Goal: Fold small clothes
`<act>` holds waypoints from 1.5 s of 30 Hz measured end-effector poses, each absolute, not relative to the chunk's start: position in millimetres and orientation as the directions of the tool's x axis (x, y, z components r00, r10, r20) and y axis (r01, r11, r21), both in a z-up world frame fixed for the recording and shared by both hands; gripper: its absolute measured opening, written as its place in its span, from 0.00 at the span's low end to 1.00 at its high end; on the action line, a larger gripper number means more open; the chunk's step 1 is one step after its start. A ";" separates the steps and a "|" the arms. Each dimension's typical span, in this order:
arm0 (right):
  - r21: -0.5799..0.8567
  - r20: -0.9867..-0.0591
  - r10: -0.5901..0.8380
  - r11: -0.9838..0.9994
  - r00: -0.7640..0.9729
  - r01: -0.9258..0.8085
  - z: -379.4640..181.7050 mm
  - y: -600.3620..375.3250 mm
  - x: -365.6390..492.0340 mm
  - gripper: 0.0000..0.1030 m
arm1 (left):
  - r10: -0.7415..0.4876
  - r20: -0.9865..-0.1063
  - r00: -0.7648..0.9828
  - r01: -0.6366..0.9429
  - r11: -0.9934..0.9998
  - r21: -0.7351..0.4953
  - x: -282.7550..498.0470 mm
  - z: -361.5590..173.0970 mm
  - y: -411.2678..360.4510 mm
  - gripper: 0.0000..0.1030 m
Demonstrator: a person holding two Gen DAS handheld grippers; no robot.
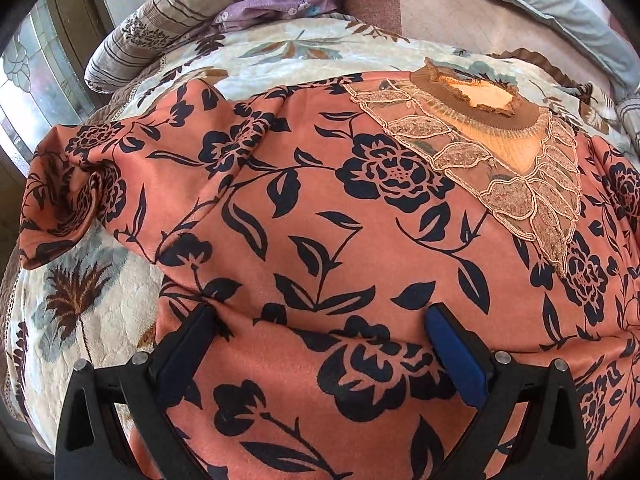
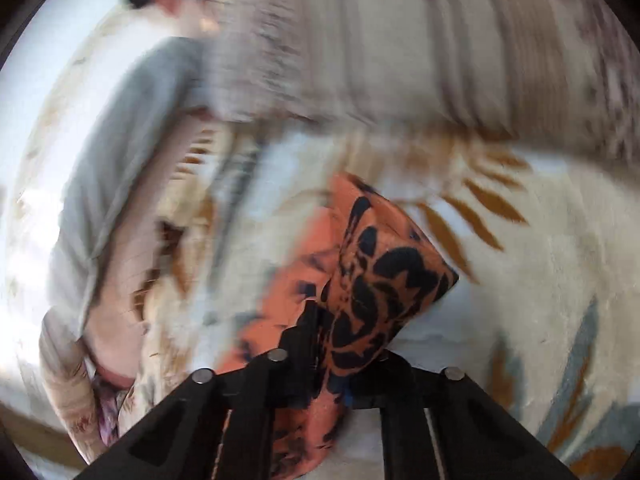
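The right hand-held gripper (image 2: 340, 336) seemingly (blur) clamps the blouse (image 1: 320, 220) sleeve; it should lay it flat across. The left hand-held gripper (image 1: 320, 320) hovers spread, pinning nothing.

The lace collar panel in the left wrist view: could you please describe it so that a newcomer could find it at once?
Start from the quilted floral bedspread and the salmon blouse with dark navy flowers spread over it. Near the blouse's far edge lies a ribbed brown neckline. Hanging from it is the lace collar panel, a beige bib of beaded leaf shapes, the only unprinted, textured patch on the blouse.
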State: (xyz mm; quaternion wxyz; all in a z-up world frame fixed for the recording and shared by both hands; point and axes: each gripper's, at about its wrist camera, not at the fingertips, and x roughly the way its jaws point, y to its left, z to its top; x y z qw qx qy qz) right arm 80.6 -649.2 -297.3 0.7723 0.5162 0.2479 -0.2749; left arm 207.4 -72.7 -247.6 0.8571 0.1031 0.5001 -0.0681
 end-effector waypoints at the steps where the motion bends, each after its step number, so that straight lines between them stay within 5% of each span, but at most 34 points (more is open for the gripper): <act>1: 0.677 -0.635 -0.172 0.345 0.753 0.650 -284.6 -641.9 81.5 0.08 | -0.013 -0.878 0.479 0.222 0.969 0.107 209.7 -245.5 -71.6 1.00; 4: 0.744 -0.496 -0.130 0.446 0.858 0.498 -236.7 -604.1 84.5 0.08 | -0.026 -0.876 0.481 0.223 0.970 0.093 213.0 -235.1 -64.2 1.00; 10: 0.767 -0.361 0.047 0.583 0.931 0.268 -158.0 -500.6 127.1 0.08 | 0.058 -0.772 0.633 0.127 0.976 0.178 215.7 -192.5 -37.0 1.00; 16: 0.759 -0.336 0.234 0.640 0.912 0.116 -123.0 -382.9 186.8 0.08 | 0.137 -0.721 0.679 -0.001 0.983 0.186 228.9 -166.9 4.4 1.00; 23: 0.800 -0.363 0.455 0.599 0.813 0.022 -144.6 -250.4 230.0 0.15 | 0.282 -0.703 0.652 -0.201 0.959 0.198 246.0 -158.2 62.5 1.00; 24: 0.806 -0.365 0.474 0.592 0.801 0.017 -148.1 -237.0 230.8 0.31 | 0.304 -0.708 0.638 -0.229 0.952 0.202 247.8 -159.5 69.7 1.00; 25: 0.819 -0.360 0.503 0.574 0.786 0.008 -154.0 -224.0 234.4 0.71 | 0.319 -0.715 0.623 -0.256 0.946 0.199 249.7 -160.7 77.8 1.00; 26: 0.840 -0.349 0.538 0.543 0.768 0.001 -161.9 -215.0 234.2 0.88 | 0.325 -0.724 0.609 -0.279 0.942 0.189 251.9 -162.0 85.4 1.00; 27: 0.858 -0.329 0.554 0.513 0.765 -0.002 -166.4 -209.6 230.3 0.96 | 0.331 -0.730 0.597 -0.298 0.937 0.181 252.6 -163.0 91.9 1.00; 30: 0.859 -0.305 0.589 0.509 0.748 -0.050 -167.3 -200.9 225.9 0.96 | 0.344 -0.729 0.592 -0.316 0.931 0.182 250.2 -164.0 99.1 1.00; 35: 0.679 -0.425 0.436 0.733 0.793 -0.040 -152.3 -230.9 203.2 0.92 | 0.322 -0.706 0.631 -0.267 0.944 0.192 248.3 -164.7 81.6 1.00; 37: 0.617 -0.494 0.372 0.787 0.786 0.015 -160.3 -260.3 193.5 0.69 | 0.294 -0.699 0.652 -0.217 0.956 0.200 246.2 -166.1 67.4 1.00; 40: 0.499 -0.638 0.237 0.852 0.733 0.158 -191.9 -304.9 188.6 0.53 | 0.263 -0.686 0.678 -0.141 0.963 0.230 243.5 -170.7 41.1 1.00; 45: 0.403 -0.781 0.146 0.860 0.607 0.313 -263.2 -363.3 184.9 0.52 | 0.155 -0.770 0.619 0.029 0.975 0.220 252.1 -201.5 -1.3 1.00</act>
